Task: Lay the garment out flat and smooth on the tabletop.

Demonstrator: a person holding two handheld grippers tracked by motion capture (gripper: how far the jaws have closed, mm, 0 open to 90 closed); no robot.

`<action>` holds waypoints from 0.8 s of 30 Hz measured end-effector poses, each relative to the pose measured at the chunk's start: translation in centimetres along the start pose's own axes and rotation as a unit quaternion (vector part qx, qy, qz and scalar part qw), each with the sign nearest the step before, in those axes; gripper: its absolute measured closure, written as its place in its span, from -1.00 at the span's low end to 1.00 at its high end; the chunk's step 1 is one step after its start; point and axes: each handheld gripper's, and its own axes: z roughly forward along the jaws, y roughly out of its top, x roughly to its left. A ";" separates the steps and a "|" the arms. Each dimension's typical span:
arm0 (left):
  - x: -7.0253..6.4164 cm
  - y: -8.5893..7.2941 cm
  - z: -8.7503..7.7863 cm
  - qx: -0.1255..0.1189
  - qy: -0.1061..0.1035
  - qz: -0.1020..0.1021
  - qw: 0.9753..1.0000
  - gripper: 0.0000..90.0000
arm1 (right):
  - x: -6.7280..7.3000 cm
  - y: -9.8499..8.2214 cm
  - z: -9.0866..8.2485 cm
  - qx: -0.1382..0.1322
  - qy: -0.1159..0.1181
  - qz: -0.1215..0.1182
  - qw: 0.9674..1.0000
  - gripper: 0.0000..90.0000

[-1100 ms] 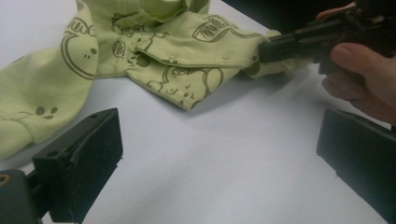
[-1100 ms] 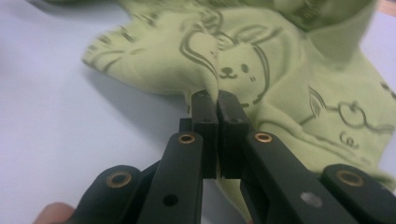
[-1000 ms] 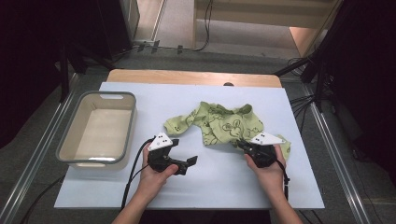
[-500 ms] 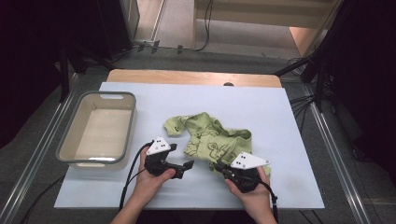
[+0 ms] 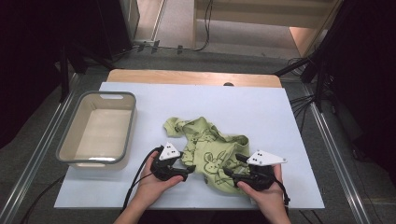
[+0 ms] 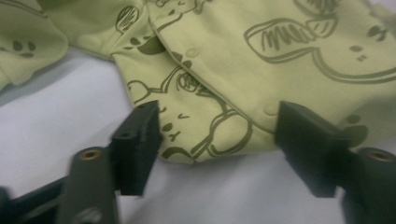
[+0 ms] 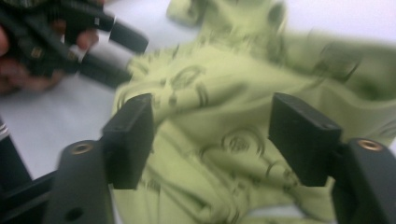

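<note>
A light green garment (image 5: pixel 210 149) with dark animal prints lies bunched on the white table cover. My left gripper (image 5: pixel 187 169) sits at its left edge. Its jaws have just been closing, and in the left gripper view (image 6: pixel 219 140) they stand apart around the garment's hem (image 6: pixel 205 140) without pressing it. My right gripper (image 5: pixel 232 167) is at the garment's front right. Its jaws have just been opening, and in the right gripper view (image 7: pixel 212 140) they stand wide over loose folds of cloth (image 7: pixel 219 154). The left gripper (image 7: pixel 119 58) shows there at upper left.
A grey plastic tub (image 5: pixel 107 95), empty inside, stands at the table's left. The white cover (image 5: pixel 261 112) runs bare behind and to the right of the garment. A wooden edge (image 5: pixel 187 77) borders the back. Metal rails and cables flank the table.
The right gripper pulled the garment's right part left and toward the person, bunching it, then opened off the cloth. The left gripper's jaws narrowed around the hem; that hand stayed nearly in place.
</note>
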 end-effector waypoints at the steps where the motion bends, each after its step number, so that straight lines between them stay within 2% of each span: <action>1: 0.0 0.0 0.1 0.004 0.002 -0.001 1.000 -0.20 | 0.0 -0.2 0.2 0.009 0.007 -0.005 1.000 -0.42; 3: 0.0 0.0 0.3 0.016 0.012 0.000 1.000 -0.03 | 0.5 -0.7 0.9 0.029 0.027 -0.016 0.999 -0.40; 4: -0.1 0.0 0.4 0.022 0.018 -0.002 1.000 0.04 | 0.7 -0.9 1.3 0.041 0.028 -0.026 0.998 -0.28; 6: -0.2 0.1 0.5 0.025 0.030 0.000 0.999 0.23 | 1.0 -1.2 2.1 0.062 0.028 -0.041 0.997 0.15; 7: -0.2 0.1 0.5 0.027 0.037 0.002 0.999 0.35 | 1.0 -1.3 2.4 0.070 0.035 -0.038 0.996 0.35; 8: -0.2 0.1 0.5 0.026 0.039 0.003 0.999 0.46 | 0.9 -1.4 2.5 0.069 0.041 -0.034 0.996 0.46; 10: -0.1 0.0 0.5 0.025 0.028 -0.001 0.999 0.75 | 0.4 -1.3 2.1 0.060 0.049 -0.021 0.997 0.63; 11: -0.1 0.0 0.5 0.024 0.025 0.000 0.999 0.81 | 0.1 -1.3 1.8 0.051 0.052 -0.013 0.997 0.67; 13: -0.2 0.0 0.4 0.025 0.019 0.007 0.999 0.86 | -0.7 -1.1 1.0 0.034 0.056 0.002 0.998 0.73; 17: -0.3 -0.1 0.4 0.026 -0.004 0.012 1.000 0.88 | -2.6 -1.0 -0.8 -0.008 0.039 0.025 0.999 0.75; 21: -0.8 0.0 0.4 0.024 -0.032 0.014 0.999 0.88 | -4.9 -0.7 -2.9 -0.044 0.004 0.043 0.998 0.75; 23: -1.3 0.3 0.3 0.027 -0.049 0.029 0.998 0.88 | -6.2 -0.7 -3.8 -0.056 -0.014 0.052 0.997 0.75; 24: -1.7 0.4 0.3 0.029 -0.049 0.039 0.998 0.88 | -7.4 -0.9 -4.7 -0.065 -0.034 0.068 0.995 0.74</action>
